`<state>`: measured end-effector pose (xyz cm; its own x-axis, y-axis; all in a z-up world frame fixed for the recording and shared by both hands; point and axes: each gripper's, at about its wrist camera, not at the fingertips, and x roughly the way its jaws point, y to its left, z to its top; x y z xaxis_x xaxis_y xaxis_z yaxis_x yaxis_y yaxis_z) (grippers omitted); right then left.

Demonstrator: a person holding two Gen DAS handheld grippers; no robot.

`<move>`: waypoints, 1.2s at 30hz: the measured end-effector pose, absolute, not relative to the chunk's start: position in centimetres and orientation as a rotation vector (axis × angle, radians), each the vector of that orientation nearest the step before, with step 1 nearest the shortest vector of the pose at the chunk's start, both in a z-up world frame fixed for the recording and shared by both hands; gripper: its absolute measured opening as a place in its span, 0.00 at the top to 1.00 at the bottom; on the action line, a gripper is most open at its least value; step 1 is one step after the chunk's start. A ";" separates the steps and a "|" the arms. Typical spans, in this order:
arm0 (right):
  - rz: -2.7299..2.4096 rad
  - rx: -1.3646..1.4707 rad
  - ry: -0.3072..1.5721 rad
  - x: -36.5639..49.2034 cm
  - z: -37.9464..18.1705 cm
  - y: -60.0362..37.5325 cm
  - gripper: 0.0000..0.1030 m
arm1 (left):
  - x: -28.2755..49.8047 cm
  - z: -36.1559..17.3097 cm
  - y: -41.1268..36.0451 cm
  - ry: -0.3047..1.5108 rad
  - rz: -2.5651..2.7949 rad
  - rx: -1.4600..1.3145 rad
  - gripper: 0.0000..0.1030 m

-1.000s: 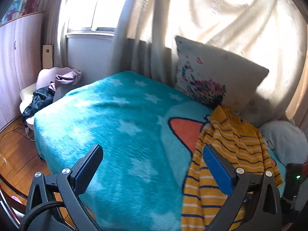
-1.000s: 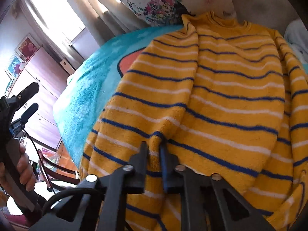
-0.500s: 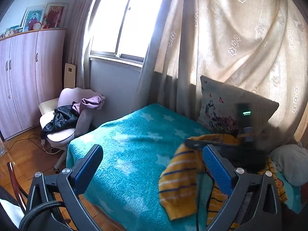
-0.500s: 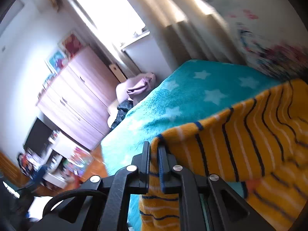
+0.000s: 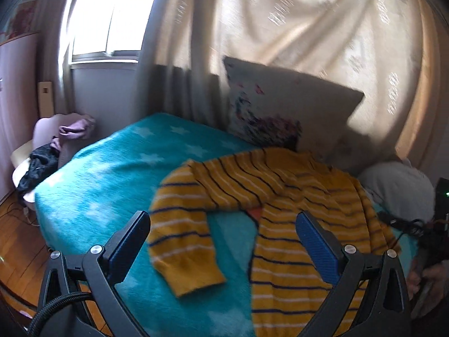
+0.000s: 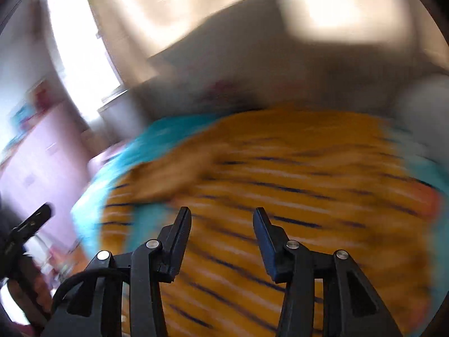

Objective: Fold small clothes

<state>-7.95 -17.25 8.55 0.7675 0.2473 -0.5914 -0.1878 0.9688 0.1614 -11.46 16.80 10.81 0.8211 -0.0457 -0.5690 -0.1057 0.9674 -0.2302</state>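
The soft, floppy sweater (image 5: 294, 210) lies on the bed (image 5: 112, 185) under both tongs. Left tongs (image 5: 224, 241) are spread. Right tongs (image 6: 221, 233) just opened, empty. Pinch the sleeve cuff.

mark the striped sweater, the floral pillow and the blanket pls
striped sweater (image 5: 294, 269), left wrist view, on its body near the hem.
floral pillow (image 5: 283, 104), left wrist view, on its pale face.
blanket (image 5: 112, 188), left wrist view, on a bare teal patch.
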 end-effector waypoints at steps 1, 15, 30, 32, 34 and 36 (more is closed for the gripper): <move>0.157 0.116 0.646 -8.9 8.6 -20.3 0.45 | -11.2 10.5 16.1 0.621 0.018 -0.257 0.00; 0.159 0.359 0.738 -7.0 2.4 -32.0 0.95 | -10.2 9.6 8.1 0.728 -0.047 -0.219 0.00; -0.204 0.376 0.569 -13.5 5.7 -41.0 0.53 | -9.2 7.9 5.4 0.801 -0.064 -0.208 0.00; -0.131 0.362 0.543 -15.0 5.7 -39.6 0.52 | -9.1 7.8 5.4 0.807 -0.067 -0.207 0.00; 0.000 0.373 0.555 -16.3 5.7 -37.1 0.52 | -9.0 7.6 5.6 0.810 -0.069 -0.212 0.00; 0.144 0.360 0.584 -17.2 5.3 -33.9 0.51 | -9.0 7.4 5.8 0.810 -0.072 -0.216 0.00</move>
<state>-17.17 -33.90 5.29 0.8263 0.2330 -0.5128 -0.0312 0.9279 0.3715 -8.95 5.84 7.39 0.6885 -0.1458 -0.7104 -0.0188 0.9757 -0.2185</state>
